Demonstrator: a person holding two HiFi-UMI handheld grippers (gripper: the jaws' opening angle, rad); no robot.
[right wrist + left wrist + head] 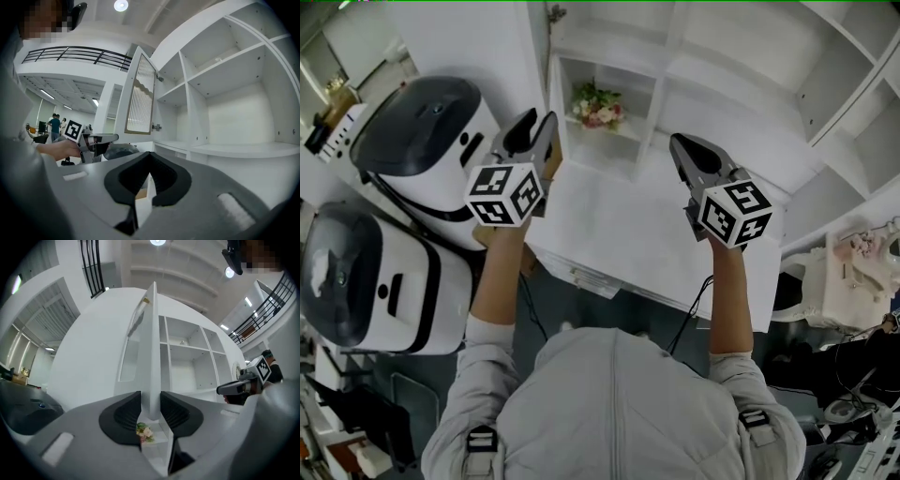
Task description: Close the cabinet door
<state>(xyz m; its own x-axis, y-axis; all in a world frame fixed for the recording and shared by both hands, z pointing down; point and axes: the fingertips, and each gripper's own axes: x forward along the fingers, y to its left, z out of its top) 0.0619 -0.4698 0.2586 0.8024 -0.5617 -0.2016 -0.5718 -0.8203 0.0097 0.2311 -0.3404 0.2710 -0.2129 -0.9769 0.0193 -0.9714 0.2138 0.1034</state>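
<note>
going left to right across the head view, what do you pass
two white machines with dark lids → left gripper → flower bouquet on the cabinet shelf → right gripper

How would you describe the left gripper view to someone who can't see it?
An open white cabinet door stands edge-on between the jaws of the left gripper, empty shelves behind it. Small flowers show below; the right gripper is at right.

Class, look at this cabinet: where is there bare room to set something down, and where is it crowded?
Free: the white counter in front of the flowers, and the bare shelves right of them. Crowded: the flowers' cubby, and the left side, where two appliances stand beside the open door.
</note>
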